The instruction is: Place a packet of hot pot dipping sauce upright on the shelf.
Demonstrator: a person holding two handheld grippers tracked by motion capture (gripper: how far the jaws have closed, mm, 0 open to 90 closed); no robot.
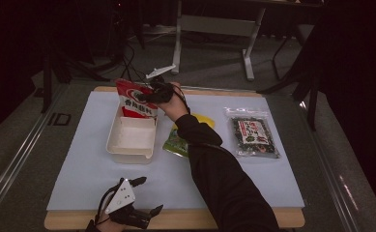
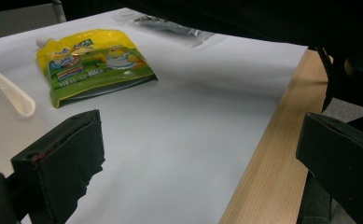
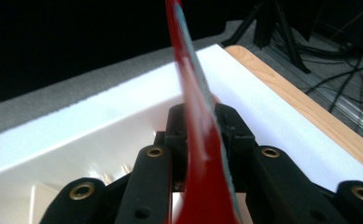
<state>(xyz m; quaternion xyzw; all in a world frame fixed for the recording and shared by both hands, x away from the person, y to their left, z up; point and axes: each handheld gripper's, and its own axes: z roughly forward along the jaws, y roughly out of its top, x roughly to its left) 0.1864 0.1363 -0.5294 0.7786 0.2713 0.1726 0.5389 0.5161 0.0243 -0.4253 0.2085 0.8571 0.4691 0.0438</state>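
High view: right tool point(image 1: 149, 95) outstretched, pinching red pouch point(image 1: 136, 99) over tray point(image 1: 130, 145).

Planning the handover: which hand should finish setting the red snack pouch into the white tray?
Right. The right gripper already pinches the red snack pouch, standing at the far end of the white plastic tray. The left gripper is open at the table's near edge.

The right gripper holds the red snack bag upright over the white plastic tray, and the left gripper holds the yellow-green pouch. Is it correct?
Not entirely. The left gripper holds nothing: in the left gripper view its jaws stand wide apart, and the yellow-green pouch lies flat on the white sheet. The right gripper does hold the red snack bag over the white plastic tray.
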